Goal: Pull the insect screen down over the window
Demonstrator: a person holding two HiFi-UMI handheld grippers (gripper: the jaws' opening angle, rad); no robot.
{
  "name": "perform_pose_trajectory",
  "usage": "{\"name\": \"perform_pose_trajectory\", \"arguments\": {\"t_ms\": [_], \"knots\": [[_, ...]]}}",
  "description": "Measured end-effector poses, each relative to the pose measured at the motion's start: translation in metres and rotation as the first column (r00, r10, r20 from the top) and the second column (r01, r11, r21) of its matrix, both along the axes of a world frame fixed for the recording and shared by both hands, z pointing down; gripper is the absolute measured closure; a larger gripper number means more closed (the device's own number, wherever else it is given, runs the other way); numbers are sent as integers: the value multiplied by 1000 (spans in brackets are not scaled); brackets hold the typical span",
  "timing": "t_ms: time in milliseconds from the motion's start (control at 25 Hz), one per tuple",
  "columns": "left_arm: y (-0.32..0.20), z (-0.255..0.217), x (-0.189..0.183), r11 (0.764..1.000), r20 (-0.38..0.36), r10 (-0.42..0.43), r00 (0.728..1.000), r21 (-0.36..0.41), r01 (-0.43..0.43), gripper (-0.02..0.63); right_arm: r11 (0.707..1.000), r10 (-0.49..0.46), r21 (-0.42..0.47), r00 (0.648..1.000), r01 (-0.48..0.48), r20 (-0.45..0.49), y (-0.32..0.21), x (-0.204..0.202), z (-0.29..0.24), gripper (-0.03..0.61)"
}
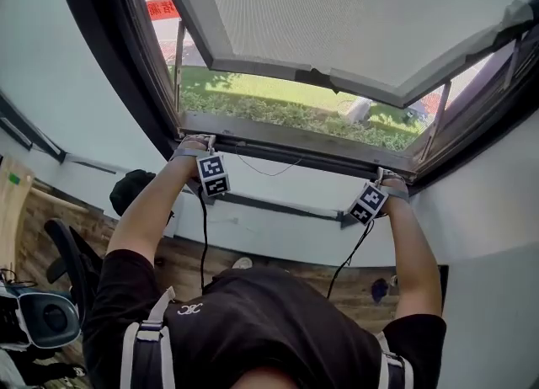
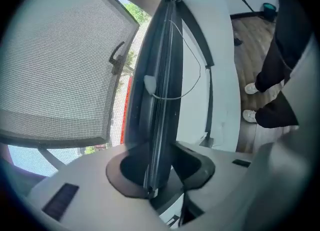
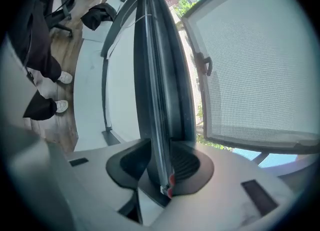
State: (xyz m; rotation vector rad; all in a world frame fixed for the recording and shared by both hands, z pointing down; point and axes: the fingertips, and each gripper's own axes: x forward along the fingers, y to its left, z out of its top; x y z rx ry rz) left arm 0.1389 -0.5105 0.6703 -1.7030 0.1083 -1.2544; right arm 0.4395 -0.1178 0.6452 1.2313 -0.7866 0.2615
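The insect screen's dark bottom bar point(image 1: 286, 147) lies along the lower window frame, just above the white wall. My left gripper point(image 1: 192, 145) is at the bar's left end and my right gripper point(image 1: 392, 178) at its right end. In the left gripper view the bar point(image 2: 160, 75) runs between the jaws of the left gripper point(image 2: 159, 175), with a gap at each pad. The right gripper view shows the same: the bar point(image 3: 157, 65) passes through the right gripper point(image 3: 159, 167) with the pads standing off it. Both grippers are open. A thin cord point(image 2: 187, 85) hangs from the bar.
The window sash point(image 1: 354, 17), with a meshed-looking pane, is tilted outward above grass. Below me are a wooden floor, an office chair point(image 1: 67, 253) and a black bag point(image 1: 130, 189) at the left. Cables hang from both grippers.
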Motion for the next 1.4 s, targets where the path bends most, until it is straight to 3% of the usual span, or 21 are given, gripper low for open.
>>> {"name": "perform_pose_trajectory", "arguments": {"t_ms": [160,480,520,560,600,720,960,1080,1160,1400], "knots": [[2,17,-2,1000,26,-14,1000,-21,14,450,999,18,-35,1000,-18,16,1,-3,15,433],[0,21,1,999,-16,-15,1000,-32,15,439,999,24,-34,1000,-25,-15,-2,2,20,433],[0,25,1,999,-11,-17,1000,-43,17,416,999,24,-48,999,-25,-22,-4,4,23,397],[-2,29,2,998,-2,-20,1000,-51,20,389,997,22,-70,999,-24,-32,-7,7,26,442],[-3,32,4,998,10,-24,1000,-52,25,373,995,19,-94,999,-23,-45,-10,11,30,410],[-2,33,0,999,44,-31,999,-40,33,377,987,10,-162,997,-22,-77,-9,12,36,397],[-1,36,2,998,16,-22,1000,-57,23,368,999,47,-14,999,-48,-27,-12,10,34,377],[-5,35,6,996,60,-24,998,-84,29,370,999,31,-44,999,-32,-21,-14,18,28,462],[-4,31,4,995,75,-27,997,-97,35,374,999,23,-24,1000,-23,-8,-13,16,26,445],[-2,28,2,995,11,-46,999,-87,47,377,997,47,61,999,-48,22,-11,7,27,390]]}}
